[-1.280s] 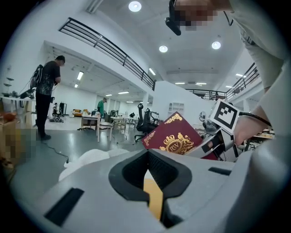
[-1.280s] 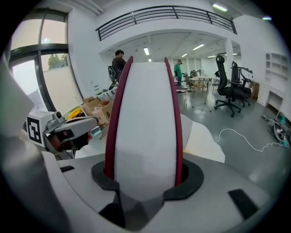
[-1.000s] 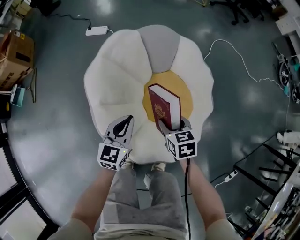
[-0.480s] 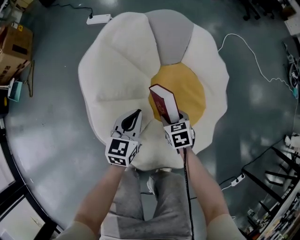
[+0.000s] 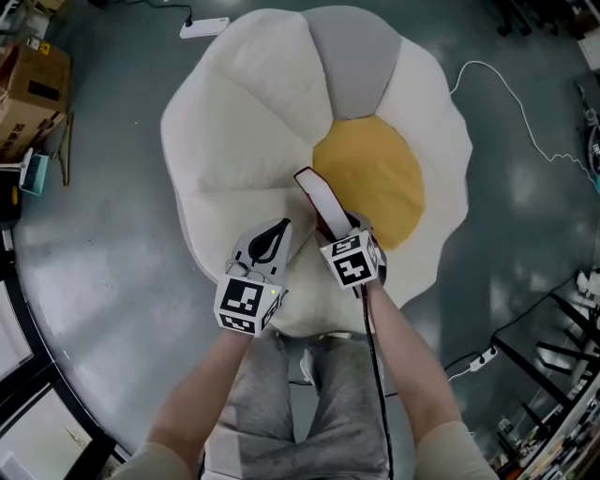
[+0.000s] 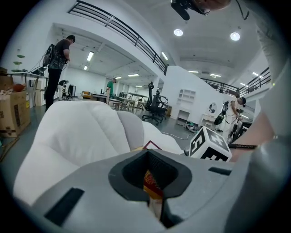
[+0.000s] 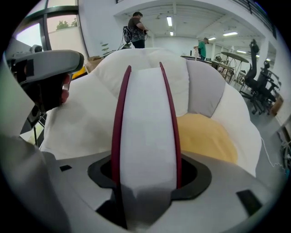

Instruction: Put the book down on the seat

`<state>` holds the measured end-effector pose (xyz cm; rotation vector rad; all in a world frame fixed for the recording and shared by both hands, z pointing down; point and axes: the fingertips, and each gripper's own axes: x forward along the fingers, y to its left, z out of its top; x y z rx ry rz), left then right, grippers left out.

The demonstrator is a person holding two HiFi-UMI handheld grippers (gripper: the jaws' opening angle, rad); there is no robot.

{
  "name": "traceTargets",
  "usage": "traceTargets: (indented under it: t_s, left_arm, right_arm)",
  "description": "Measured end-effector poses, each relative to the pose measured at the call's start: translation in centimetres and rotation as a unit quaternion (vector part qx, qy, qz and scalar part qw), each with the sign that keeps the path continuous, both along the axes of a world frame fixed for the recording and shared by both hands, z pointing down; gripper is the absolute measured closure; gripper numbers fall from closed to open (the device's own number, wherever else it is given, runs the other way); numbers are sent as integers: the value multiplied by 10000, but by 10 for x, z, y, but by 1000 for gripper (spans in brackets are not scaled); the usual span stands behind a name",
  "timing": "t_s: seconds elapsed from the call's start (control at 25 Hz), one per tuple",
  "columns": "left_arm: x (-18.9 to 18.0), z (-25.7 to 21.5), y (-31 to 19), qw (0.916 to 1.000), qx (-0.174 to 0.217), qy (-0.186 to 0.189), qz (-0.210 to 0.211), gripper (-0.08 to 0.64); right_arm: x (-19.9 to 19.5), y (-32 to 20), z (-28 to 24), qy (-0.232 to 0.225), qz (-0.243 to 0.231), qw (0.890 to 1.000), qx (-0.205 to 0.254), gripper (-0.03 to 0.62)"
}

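Observation:
A thick book (image 5: 319,202) with dark red covers stands on edge, leaning away from me, over the front of the flower-shaped seat (image 5: 244,112), beside its yellow centre (image 5: 370,178). My right gripper (image 5: 339,227) holds the book's near end; its jaws are opening with the book (image 7: 148,123) still filling the gap in the right gripper (image 7: 148,182). Just left of the book, my left gripper (image 5: 281,227) hovers over a white petal, shut and empty. In the left gripper view (image 6: 154,200) the book's cover (image 6: 150,179) shows through the jaw hollow.
The seat sits on a grey floor. A cardboard box (image 5: 33,94) and a power strip (image 5: 203,26) lie at the left and back, a white cable (image 5: 525,112) at the right, black racks (image 5: 553,347) at the lower right. A person (image 6: 57,63) stands far behind.
Both grippers have moved forward over the seat's front petals. The book has tipped further forward and lower toward the cushion, still in the right gripper.

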<state>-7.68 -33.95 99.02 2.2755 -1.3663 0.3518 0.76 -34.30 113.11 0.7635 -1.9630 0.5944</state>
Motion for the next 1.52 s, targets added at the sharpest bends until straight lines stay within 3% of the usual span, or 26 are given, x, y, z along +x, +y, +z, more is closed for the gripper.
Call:
traceTargets:
  t_s: [0.08, 0.36, 0.56, 0.76, 0.92, 1.0, 1.12, 1.28, 1.52]
  left_arm:
    - [-2, -5, 3, 10000, -6, 21, -16, 557]
    - [-7, -42, 17, 10000, -17, -1, -37, 557]
    - [-6, -84, 31, 10000, 23, -50, -17, 557]
    - [-1, -152, 46, 9998, 123, -79, 112, 557]
    - [2, -214, 48, 9997, 236, -32, 77, 557]
    - [3, -245, 47, 9996, 275, -1, -23, 557]
    - [9, -293, 47, 9991, 406, 18, -108, 557]
    - [24, -352, 46, 9979, 646, -12, 102, 557]
    - [29, -439, 44, 9949, 993, 61, 153, 557]
  right_arm:
    - [-12, 9, -4, -206, 13, 9997, -143, 298]
    - [-38, 60, -28, -435, -388, 9966, -574, 273]
    - [-24, 75, -79, -674, 76, 9966, -467, 273]
    - [4, 78, -163, -748, 513, 9955, -263, 274]
    - [25, 73, -239, -820, 775, 9934, 188, 282]
    - [39, 68, -280, -843, 941, 9904, 552, 376]
    - [59, 65, -342, -907, 1125, 9852, 921, 416]
    - [81, 61, -424, -1029, 1293, 9762, 1403, 473]
    - [96, 60, -539, -1409, 1534, 9593, 1905, 485]
